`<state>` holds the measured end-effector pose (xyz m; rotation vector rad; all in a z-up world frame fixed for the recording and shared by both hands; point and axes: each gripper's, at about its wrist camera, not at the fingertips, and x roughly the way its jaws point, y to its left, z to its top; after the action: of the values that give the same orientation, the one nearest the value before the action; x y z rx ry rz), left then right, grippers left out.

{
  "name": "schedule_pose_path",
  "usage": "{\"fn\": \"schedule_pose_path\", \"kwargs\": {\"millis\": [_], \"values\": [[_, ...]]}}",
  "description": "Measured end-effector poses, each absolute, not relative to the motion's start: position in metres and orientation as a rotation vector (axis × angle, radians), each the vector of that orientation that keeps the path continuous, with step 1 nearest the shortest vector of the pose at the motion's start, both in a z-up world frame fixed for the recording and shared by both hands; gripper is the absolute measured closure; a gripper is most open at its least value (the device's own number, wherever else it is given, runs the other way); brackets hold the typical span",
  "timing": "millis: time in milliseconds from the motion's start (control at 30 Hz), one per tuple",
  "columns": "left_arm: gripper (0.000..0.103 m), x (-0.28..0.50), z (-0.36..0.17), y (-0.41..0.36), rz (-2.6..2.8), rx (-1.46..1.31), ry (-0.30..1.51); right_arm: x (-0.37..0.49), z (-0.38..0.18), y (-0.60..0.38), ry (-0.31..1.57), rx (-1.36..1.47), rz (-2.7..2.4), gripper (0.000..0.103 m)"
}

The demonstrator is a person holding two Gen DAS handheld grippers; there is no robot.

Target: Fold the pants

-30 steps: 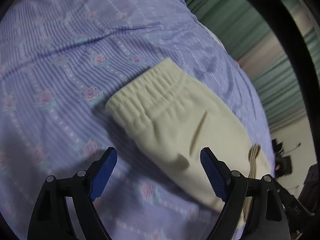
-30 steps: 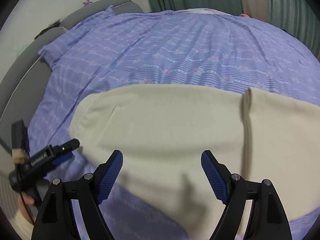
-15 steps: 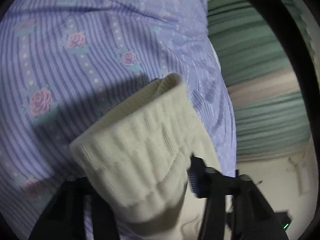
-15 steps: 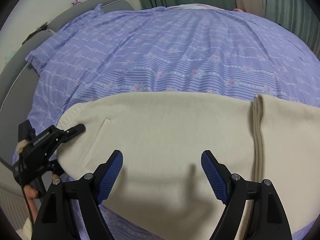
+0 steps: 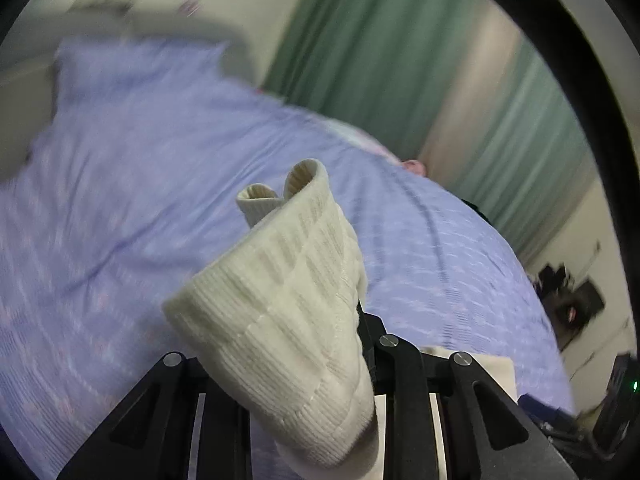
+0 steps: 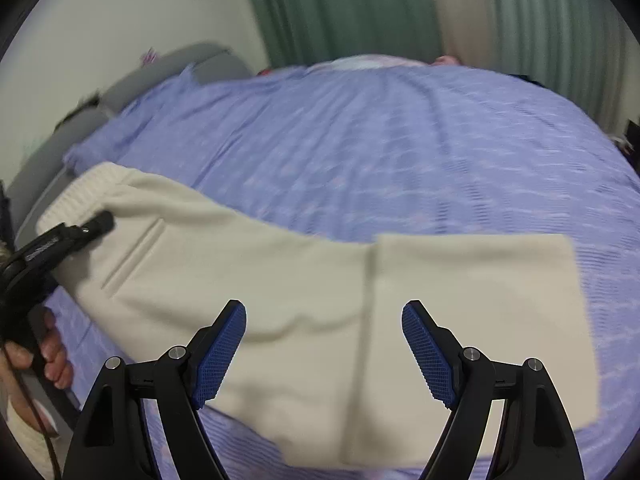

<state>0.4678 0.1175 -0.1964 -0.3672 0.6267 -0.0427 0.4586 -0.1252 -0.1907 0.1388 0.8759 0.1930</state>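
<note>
We see the cream pants (image 6: 320, 320) lying flat on the lilac bedspread (image 6: 400, 140), folded lengthwise, soft and limp, light; the thick ribbed waistband (image 5: 288, 304) gives the firmest hold. Our left gripper (image 5: 320, 360) pinches that waistband, lifting it. Our right gripper (image 6: 324, 352) hovers over the middle, fingers spread, holding nothing.
</note>
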Motion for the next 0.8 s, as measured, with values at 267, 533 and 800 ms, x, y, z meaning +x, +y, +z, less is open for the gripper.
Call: {"fn": "schedule_pose_path", "kwargs": {"millis": [267, 533, 800], "values": [[0.079, 0.490, -0.145, -0.036, -0.143, -0.106, 0.613, 0.419, -0.152, -0.241, 0.791, 0.243, 0.071, 0.022], [0.079, 0.501, -0.187, -0.198, -0.233, 0.009, 0.769, 0.384, -0.155, -0.351, 0.785, 0.256, -0.038, 0.022], [0.058, 0.491, -0.267, -0.303, -0.225, 0.154, 0.963, 0.359, -0.177, -0.427, 0.821, 0.272, -0.128, 0.022]]}}
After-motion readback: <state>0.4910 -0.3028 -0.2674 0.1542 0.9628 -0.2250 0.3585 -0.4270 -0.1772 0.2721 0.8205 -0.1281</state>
